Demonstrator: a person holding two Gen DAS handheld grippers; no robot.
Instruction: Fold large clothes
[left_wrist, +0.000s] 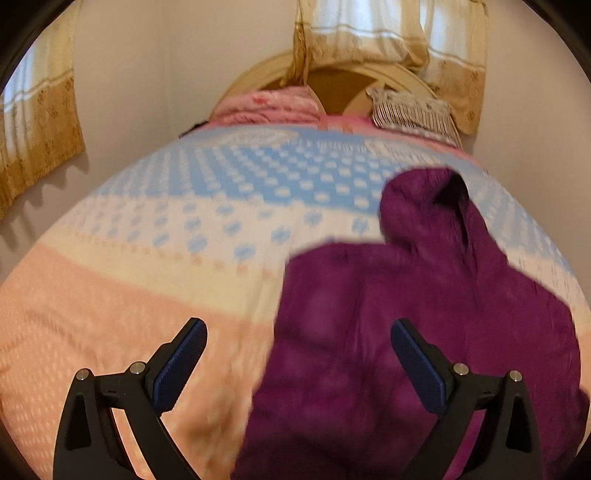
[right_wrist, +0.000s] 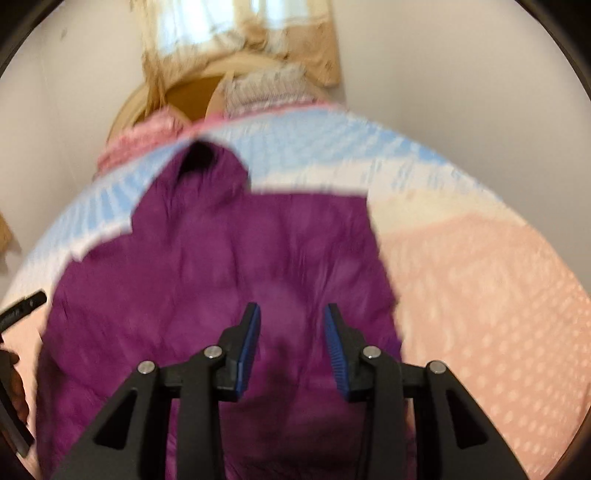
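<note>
A purple hooded garment (left_wrist: 388, 314) lies spread on the bed, its hood (left_wrist: 439, 199) towards the headboard. My left gripper (left_wrist: 297, 330) hangs above the garment's left edge, jaws wide apart and empty, one finger over the bedcover and the other over the purple cloth. In the right wrist view the same garment (right_wrist: 207, 266) fills the middle, hood (right_wrist: 207, 162) at the top. My right gripper (right_wrist: 292, 314) hovers over its lower middle, jaws partly apart, with no cloth pinched between the blue pads (right_wrist: 249, 343). Both views are motion-blurred.
The bedcover (left_wrist: 147, 295) is peach near me, then cream and blue farther off. A pink folded blanket (left_wrist: 269, 105) and a striped pillow (left_wrist: 410, 110) lie by the round headboard (left_wrist: 343, 88). Curtains (left_wrist: 37, 122) hang at the windows. A black tool part (right_wrist: 22, 306) and a hand (right_wrist: 13, 373) show at the left edge.
</note>
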